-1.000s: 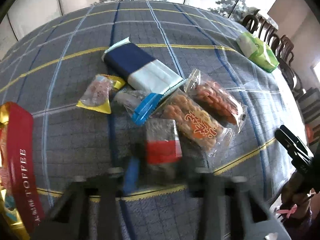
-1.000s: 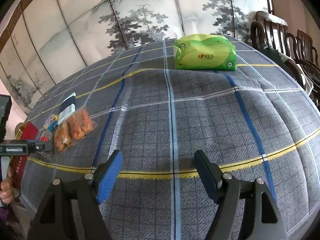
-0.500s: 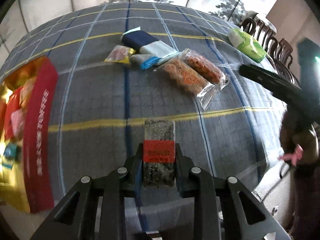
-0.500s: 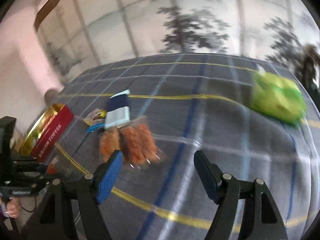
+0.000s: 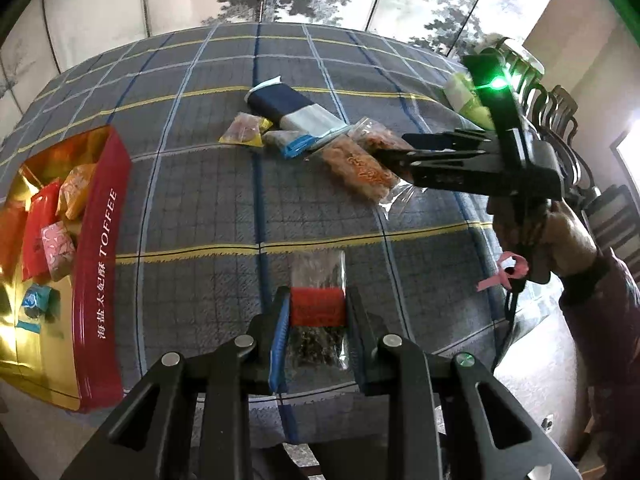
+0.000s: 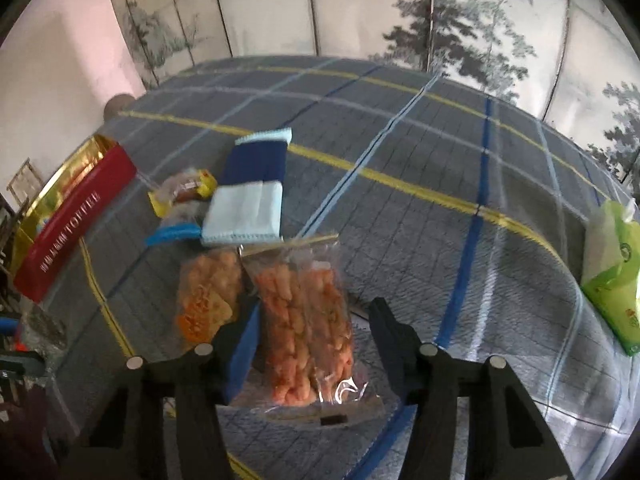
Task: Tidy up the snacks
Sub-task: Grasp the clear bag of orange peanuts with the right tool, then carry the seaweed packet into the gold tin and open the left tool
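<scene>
Gripping red-banded packet [image 5: 317,307], left tool [image 5: 316,322]

A matt woven plaid cloth [image 5: 200,200] covers the tabletop. The toffee tin [image 5: 100,264] is glossy red metal with a shiny gold lining. The snack bags [image 6: 304,320] are clear, crinkled glossy plastic. The fingers [image 5: 280,328] look matt black plastic.

"TOFFEE" is printed in white capitals, after a row of white Chinese characters, on the long side of the red tin [image 5: 102,264]; the same word is seen blurred in the right wrist view [image 6: 72,230]. Orange characters on the clear snack bag [image 5: 360,166], well right of the tin, are not legible. The print on the red band of the dark packet [image 5: 317,307] cannot be read.
</scene>
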Tool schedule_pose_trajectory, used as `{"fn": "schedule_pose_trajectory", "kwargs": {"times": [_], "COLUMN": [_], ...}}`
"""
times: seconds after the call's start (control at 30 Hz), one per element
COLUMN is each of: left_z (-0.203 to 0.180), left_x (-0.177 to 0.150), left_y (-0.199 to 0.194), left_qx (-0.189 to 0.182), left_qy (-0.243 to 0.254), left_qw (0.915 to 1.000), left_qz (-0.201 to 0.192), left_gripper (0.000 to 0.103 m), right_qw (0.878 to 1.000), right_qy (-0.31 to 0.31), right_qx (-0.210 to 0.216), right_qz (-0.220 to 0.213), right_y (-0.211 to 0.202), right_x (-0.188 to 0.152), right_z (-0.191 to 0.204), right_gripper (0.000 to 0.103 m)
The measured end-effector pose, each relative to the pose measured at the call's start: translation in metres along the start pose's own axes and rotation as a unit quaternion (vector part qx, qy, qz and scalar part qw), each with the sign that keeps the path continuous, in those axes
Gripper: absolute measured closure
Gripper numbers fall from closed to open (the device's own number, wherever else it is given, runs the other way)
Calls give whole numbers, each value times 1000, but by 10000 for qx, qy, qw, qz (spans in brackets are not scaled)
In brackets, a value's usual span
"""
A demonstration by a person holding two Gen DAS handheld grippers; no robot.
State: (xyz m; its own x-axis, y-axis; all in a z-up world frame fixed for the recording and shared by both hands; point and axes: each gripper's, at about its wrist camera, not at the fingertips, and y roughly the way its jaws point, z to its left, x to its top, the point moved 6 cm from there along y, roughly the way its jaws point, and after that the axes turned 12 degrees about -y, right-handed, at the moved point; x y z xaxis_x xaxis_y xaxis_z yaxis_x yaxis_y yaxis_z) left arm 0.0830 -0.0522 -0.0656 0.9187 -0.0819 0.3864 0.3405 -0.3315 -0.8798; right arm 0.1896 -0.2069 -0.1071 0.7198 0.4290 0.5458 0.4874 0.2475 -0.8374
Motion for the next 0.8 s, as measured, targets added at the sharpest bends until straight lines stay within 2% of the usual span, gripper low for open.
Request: {"fn": "schedule_pose_trajectory", "kwargs": {"times": [0.07, 0.17, 0.23, 0.4, 0.43, 0.47, 0.53, 0.6, 0.67, 0.7, 0.77, 0.8], "left_z": [-2, -5, -3, 7, 6, 5, 5, 2, 0, 0, 2, 1], "left_x": [2, 3, 4, 3, 3, 3, 3, 4, 5, 5, 4, 2], "left_y": [-3, -5, -3, 5, 7, 10, 14, 14, 17, 19, 26, 31], "left_qx": [-32, -56, -33, -34, -5, 29, 117, 26, -124, -101, 80, 36], "left_qy": [20, 68, 58, -47, -1, 65, 93, 82, 29, 18, 66, 82], "left_qw": [10000, 9999, 9999, 10000, 10000, 9999, 9997, 9999, 9997, 9998, 9996, 9994], "left_qz": [-65, -122, -107, 66, 82, 152, 188, 121, 194, 189, 254, 342], "left_gripper": [80, 80, 80, 81, 78, 65, 48, 35, 27, 26, 28, 31], "right_qw": [9999, 9993, 9994, 9977, 9974, 9967, 9957, 9945, 9937, 9934, 9927, 9925], "right_qy": [-95, -134, -68, 154, 187, 228, 356, 538, 622, 646, 709, 731], "right_qx": [-74, -344, -333, -651, -696, -773, -841, -873, -900, -907, -913, -915], "right_qz": [-16, 23, -8, -89, -95, -104, -141, -215, -248, -265, -337, -361], "right_y": [0, -1, -3, -13, -14, -18, -23, -30, -34, -34, -36, -36], "right_x": [-1, -2, -4, -18, -21, -26, -34, -44, -50, -52, -56, -56], "right_z": [1, -1, -2, -9, -11, -13, -17, -22, -23, -24, -25, -25], "right_gripper": [48, 64, 64, 64, 64, 64, 64, 64, 64, 64, 64, 64]}}
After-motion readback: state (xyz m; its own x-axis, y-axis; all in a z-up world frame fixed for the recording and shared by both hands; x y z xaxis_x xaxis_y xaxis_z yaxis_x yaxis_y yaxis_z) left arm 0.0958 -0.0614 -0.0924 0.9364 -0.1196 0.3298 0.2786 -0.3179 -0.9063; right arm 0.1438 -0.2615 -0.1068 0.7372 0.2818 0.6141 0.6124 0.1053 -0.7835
